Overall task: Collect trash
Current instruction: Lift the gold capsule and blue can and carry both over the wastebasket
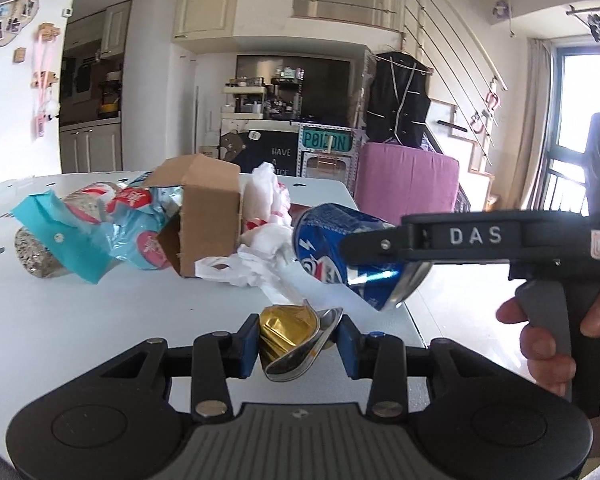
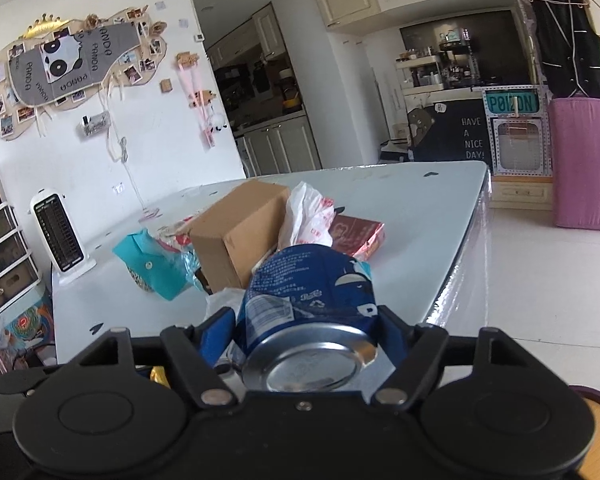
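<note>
Two cans gripped, gold can [image 1: 290, 330] crushed, blue can [image 2: 308, 300] label unreadable

I see a glossy blue metal can [image 2: 308, 304], a crushed shiny gold metal can [image 1: 296, 340], a matt brown cardboard box [image 1: 208, 224], crinkled white plastic bags [image 1: 268, 216], and a smooth white table [image 1: 100, 320].

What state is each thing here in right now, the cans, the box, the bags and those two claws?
Gold can: crushed, clamped in the left claw.
Blue can: dented, gripped by the right claw.
Cardboard box: on its side, flaps open.
White plastic bag: crumpled on the table.
Teal pouch: lying flat, snapped shut.
Foil snack bag: torn open, crumpled.
Red packet: lying flat behind the bag.
</note>
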